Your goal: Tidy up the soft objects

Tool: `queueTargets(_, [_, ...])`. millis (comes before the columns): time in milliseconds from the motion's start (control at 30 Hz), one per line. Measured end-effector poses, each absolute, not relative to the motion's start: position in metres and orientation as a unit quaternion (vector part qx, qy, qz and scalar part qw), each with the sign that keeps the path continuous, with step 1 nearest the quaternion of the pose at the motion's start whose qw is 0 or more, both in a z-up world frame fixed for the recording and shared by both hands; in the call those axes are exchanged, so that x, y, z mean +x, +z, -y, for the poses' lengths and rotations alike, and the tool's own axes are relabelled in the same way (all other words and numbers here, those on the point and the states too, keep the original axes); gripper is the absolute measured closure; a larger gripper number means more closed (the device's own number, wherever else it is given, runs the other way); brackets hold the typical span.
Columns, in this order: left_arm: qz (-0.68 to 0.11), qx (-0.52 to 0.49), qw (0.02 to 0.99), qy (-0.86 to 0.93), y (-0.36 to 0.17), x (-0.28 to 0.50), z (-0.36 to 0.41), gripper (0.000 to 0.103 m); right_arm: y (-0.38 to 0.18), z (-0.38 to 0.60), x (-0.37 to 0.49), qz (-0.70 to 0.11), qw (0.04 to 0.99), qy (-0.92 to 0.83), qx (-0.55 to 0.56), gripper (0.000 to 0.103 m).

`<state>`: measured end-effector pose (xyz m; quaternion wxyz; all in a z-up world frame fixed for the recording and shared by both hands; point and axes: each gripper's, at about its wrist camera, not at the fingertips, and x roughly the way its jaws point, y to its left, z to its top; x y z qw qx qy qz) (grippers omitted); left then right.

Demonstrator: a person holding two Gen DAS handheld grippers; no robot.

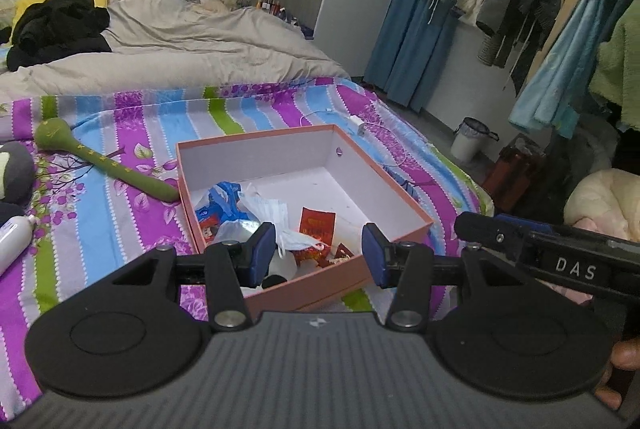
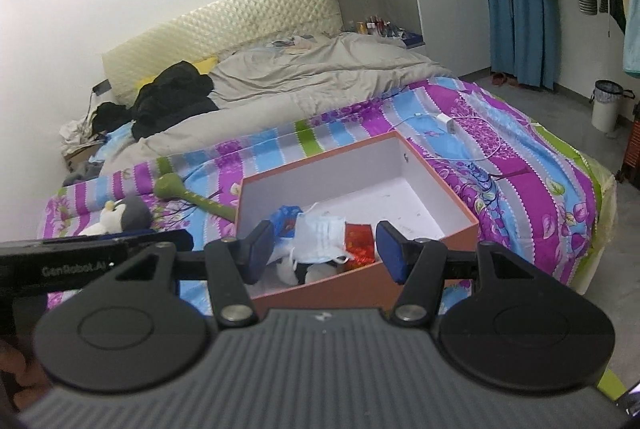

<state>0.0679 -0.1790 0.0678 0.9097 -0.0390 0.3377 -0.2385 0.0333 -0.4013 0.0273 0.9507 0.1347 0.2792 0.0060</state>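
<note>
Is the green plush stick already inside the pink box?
No. In the left wrist view the green plush stick lies on the striped bedsheet, outside the pink box, by its left wall.

The pink box (image 1: 308, 293) lies open-topped on the striped sheet (image 1: 120, 133), its far half bare while face masks (image 2: 324, 233), a blue bag (image 1: 218, 199) and red packets (image 1: 318, 225) crowd the near corner, and a green plush stick (image 1: 104, 165) touches its left wall.

Striped bed (image 1: 120, 133): pink box (image 1: 404, 205) near foot edge, green plush stick (image 1: 100, 165), penguin plush (image 2: 128, 215), charger cable (image 2: 452, 125), grey duvet (image 1: 180, 49) toward headboard.
</note>
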Motion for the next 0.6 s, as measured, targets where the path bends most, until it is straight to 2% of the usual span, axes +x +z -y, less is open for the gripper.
queueTargets(333, [-0.327,-0.044,0.915,-0.233,0.079,0.024,0.153,0.049,0.023,0.377,0.003,-0.285,0.95,0.018,0.13,0.044])
queueTargets(600, [-0.333,-0.05,0.914,-0.227,0.077,0.018,0.143,0.049,0.022,0.371,0.0,-0.285,0.95,0.014,0.124,0.044])
